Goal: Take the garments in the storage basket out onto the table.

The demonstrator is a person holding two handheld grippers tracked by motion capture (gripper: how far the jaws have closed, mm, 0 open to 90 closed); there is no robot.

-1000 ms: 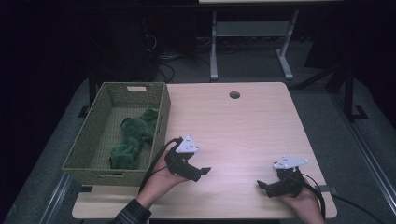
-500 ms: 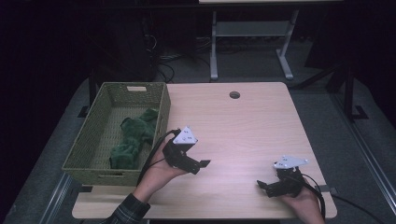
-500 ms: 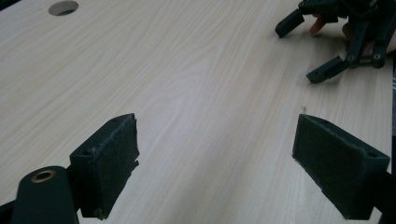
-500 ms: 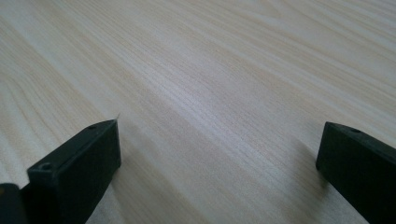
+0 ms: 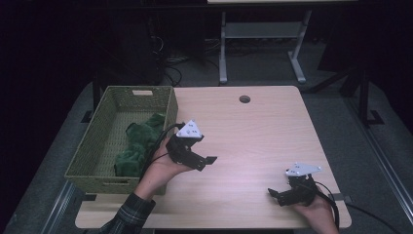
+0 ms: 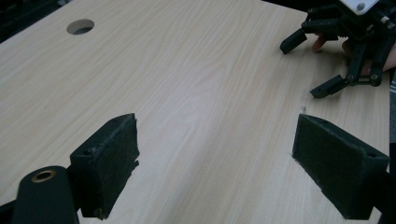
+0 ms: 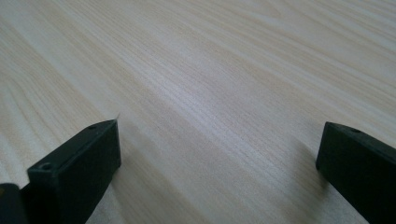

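— Inside the woven basket (image 5: 97,146) at the counter's (image 5: 253,141) left edge lies the green cloth (image 5: 139,146), bunched along the basket's right wall. That looks like the thing to fetch.

— And the left tool (image 5: 207,161)?

— Raised above the counter just right of the basket, jaws spread wide, nothing between them. It points away from the cloth, toward the right tool (image 6: 322,65).

— So what makes the reach go well?

— I'd turn the left tool back over the basket wall, come down from above and bite a high fold rather than digging along the weave, where a jaw could snag.

— The right one?

— Resting low near the counter's front right corner, the right tool (image 5: 275,194) is wide open too and empty, well apart from the cloth. Best left parked there.
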